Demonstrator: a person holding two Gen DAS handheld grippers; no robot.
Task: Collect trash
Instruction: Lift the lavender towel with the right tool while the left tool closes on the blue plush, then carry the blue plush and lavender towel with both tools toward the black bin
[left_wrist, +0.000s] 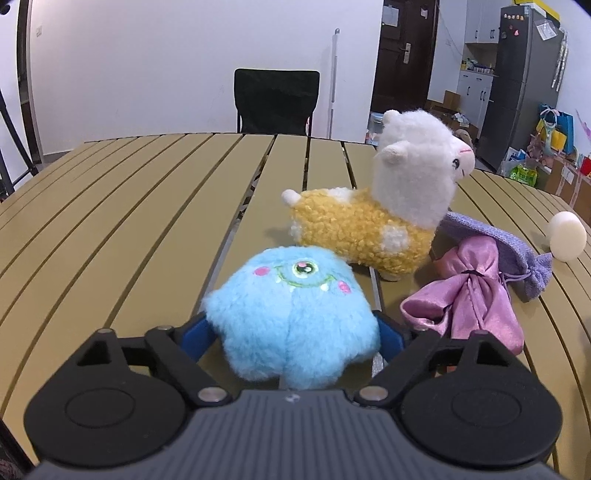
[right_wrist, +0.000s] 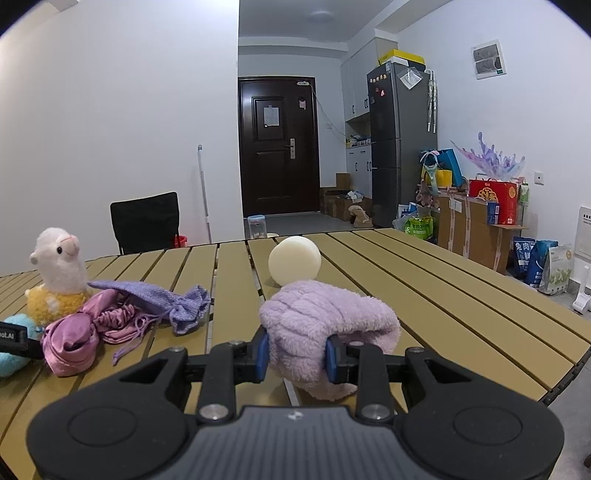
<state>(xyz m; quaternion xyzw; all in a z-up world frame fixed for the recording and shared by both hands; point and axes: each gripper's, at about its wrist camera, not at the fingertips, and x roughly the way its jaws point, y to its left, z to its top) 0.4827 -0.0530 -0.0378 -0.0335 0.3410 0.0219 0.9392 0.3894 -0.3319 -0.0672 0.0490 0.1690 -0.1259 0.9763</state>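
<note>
A round blue one-eyed plush toy (left_wrist: 291, 317) sits on the slatted tan table (left_wrist: 129, 221), between the blue pads of my left gripper (left_wrist: 291, 325), which press on its sides. In the right wrist view, my right gripper (right_wrist: 297, 350) is shut on a fluffy lilac cloth (right_wrist: 325, 321) that rests on the table (right_wrist: 443, 295). A cream ball (right_wrist: 294, 260) lies just behind that cloth. The blue plush (right_wrist: 11, 358) shows at the left edge of that view.
A yellow-and-white alpaca plush (left_wrist: 369, 221) stands behind the blue toy. Right of it lie a pink satin pouch (left_wrist: 469, 295), a purple knitted pouch (left_wrist: 517, 251) and the cream ball (left_wrist: 567, 232). A black chair (left_wrist: 275, 99) stands at the table's far edge.
</note>
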